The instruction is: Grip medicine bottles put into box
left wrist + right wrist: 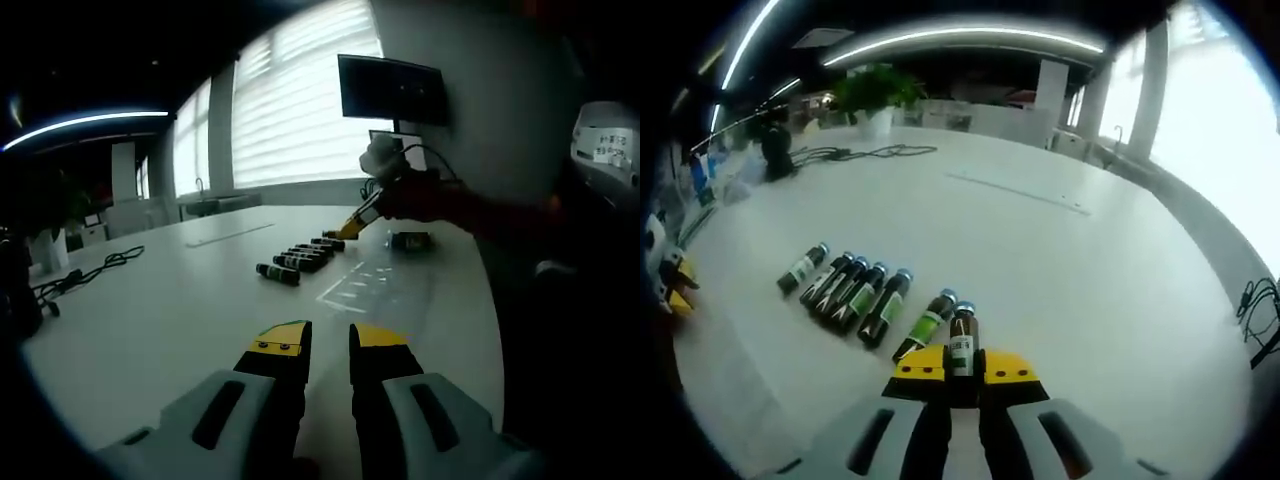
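Several dark medicine bottles [862, 293] with green labels lie side by side in a row on the white table [1060, 270]. My right gripper [962, 372] is shut on one more medicine bottle [961, 345] at the near end of that row, its blue cap pointing away. In the left gripper view the same row [300, 258] lies mid-table, and the right gripper [348, 228] comes in at its far end, held by a red-sleeved hand [420, 197]. A clear box [360, 284] shows faintly beside the row. My left gripper [329, 345] hovers open over bare table.
A small dark object [408, 240] lies beyond the clear box. Black cables [855, 152] and a potted plant [875, 95] sit at the far side of the table. Another cable [1260, 310] hangs at the right edge. The left gripper's yellow tips [672, 280] show at the left.
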Motion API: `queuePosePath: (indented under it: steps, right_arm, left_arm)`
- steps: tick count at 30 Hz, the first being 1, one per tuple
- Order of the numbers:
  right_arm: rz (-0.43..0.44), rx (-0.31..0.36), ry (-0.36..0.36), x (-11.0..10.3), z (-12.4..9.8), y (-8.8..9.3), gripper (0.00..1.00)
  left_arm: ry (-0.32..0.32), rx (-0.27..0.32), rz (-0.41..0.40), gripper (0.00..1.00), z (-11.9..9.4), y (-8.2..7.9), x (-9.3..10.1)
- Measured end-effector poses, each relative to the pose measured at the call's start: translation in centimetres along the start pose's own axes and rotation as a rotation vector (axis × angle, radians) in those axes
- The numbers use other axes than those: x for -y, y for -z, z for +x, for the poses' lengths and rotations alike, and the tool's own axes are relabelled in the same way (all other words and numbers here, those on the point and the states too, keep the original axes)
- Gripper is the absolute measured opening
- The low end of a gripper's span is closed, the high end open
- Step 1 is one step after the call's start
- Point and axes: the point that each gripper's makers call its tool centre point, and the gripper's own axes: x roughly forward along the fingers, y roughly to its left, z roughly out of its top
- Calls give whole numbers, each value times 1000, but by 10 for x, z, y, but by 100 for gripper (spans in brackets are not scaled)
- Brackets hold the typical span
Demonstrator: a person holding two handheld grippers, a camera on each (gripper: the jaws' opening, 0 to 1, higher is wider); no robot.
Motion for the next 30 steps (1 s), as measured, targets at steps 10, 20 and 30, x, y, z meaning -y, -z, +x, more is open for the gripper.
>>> queuePosePath:
  steps: [10,20,30]
  right_arm:
    - [24,39,6,-1,-21,-3,5]
    - [54,83,-1,-7,-50,2,5]
    - [78,125,-5,-14,-78,12,5]
  left_arm:
    - [0,2,-2,9,0,0,-1]
    - [-2,1,0,9,0,0,0]
    - [-4,-3,3,9,0,1,0]
